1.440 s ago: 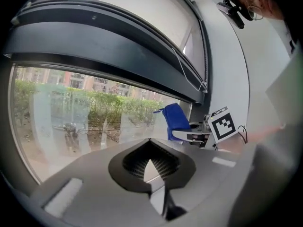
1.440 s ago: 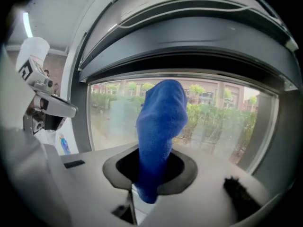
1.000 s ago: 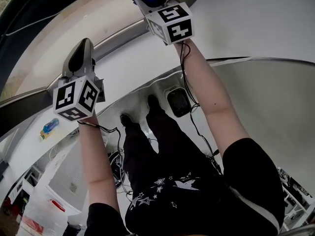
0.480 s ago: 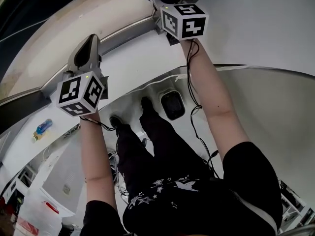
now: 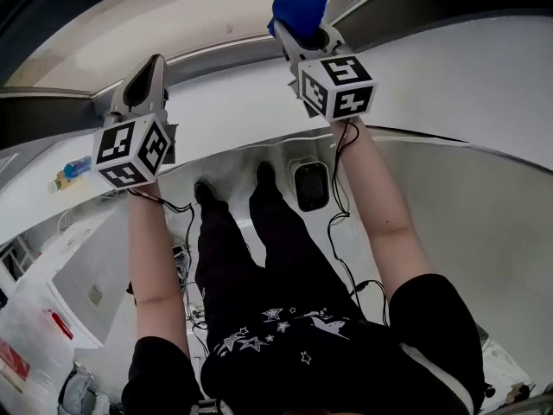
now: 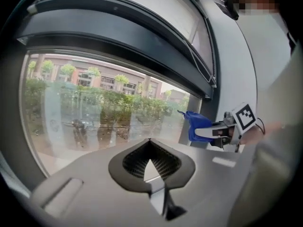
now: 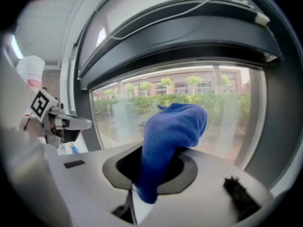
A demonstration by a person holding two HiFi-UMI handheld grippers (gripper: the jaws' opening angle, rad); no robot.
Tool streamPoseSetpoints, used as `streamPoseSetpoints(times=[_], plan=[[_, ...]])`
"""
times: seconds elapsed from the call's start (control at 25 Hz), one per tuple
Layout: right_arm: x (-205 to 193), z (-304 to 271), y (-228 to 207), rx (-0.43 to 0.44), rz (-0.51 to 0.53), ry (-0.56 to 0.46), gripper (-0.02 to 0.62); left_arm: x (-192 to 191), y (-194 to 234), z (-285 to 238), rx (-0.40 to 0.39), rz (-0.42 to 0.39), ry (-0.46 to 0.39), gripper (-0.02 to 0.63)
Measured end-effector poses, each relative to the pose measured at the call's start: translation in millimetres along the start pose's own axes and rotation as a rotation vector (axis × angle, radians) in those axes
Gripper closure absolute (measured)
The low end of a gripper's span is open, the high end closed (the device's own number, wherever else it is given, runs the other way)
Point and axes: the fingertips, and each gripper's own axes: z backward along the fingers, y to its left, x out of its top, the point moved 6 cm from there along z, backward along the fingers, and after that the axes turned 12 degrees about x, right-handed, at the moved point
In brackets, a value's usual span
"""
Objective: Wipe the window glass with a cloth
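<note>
Lower now, right tongs [image 5: 304,35] pinch blue cloth [image 5: 300,0]; left tongs [image 5: 151,67] pressed together.

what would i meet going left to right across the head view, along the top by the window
bottle → left gripper, jaws together on nothing → cloth, clamped in the right gripper

Head view looks steeply down, both gripper views closely face shared window glass [image 6: 94,112]
</note>
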Motion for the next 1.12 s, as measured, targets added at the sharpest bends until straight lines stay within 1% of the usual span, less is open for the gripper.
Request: streamPoseSetpoints(times=[0.12, 0.28, 0.4, 0.52, 0.64, 0.72, 0.8, 0.88, 1.0, 1.12], plan=[[4.6, -48.4, 64.0, 0.147, 0.043, 0.014, 0.523, -2.9, 51.6, 18.3, 0.087, 0.037, -0.004, 0.598], [5.3, -111.2, 153.8, 0.35, 0.141, 0.07, 0.523, -8.8, 107.8, 48.0, 0.153, 0.073, -0.012, 0.598], [9.3, -153.3, 210.8, 0.461, 0.193, 0.095, 0.523, -13.3, 149.7, 70.8, 0.204, 0.09, -0.014, 0.598], [15.3, -189.2, 255.0, 0.542, 0.213, 0.094, 0.523, -19.7, 184.4, 91.9, 0.256, 0.113, -0.015, 0.598], [20.3, -221.8, 289.2, 0.599, 0.234, 0.099, 0.523, -26.1, 211.0, 108.2, 0.289, 0.133, -0.017, 0.598], [23.8, -242.9, 307.3, 0.619, 0.237, 0.104, 0.523, -28.7, 224.7, 116.0, 0.283, 0.136, -0.023, 0.598], [26.2, -262.7, 322.8, 0.625, 0.231, 0.109, 0.523, -31.2, 235.5, 121.9, 0.265, 0.126, -0.032, 0.598], [27.4, -280.1, 337.3, 0.63, 0.227, 0.119, 0.523, -35.1, 245.5, 126.9, 0.265, 0.12, -0.033, 0.598], [29.3, -300.8, 354.4, 0.65, 0.229, 0.127, 0.523, -40.4, 259.1, 130.3, 0.28, 0.148, -0.023, 0.598], [31.0, -317.0, 360.7, 0.655, 0.218, 0.136, 0.523, -40.9, 264.9, 128.8, 0.284, 0.176, -0.019, 0.598]])
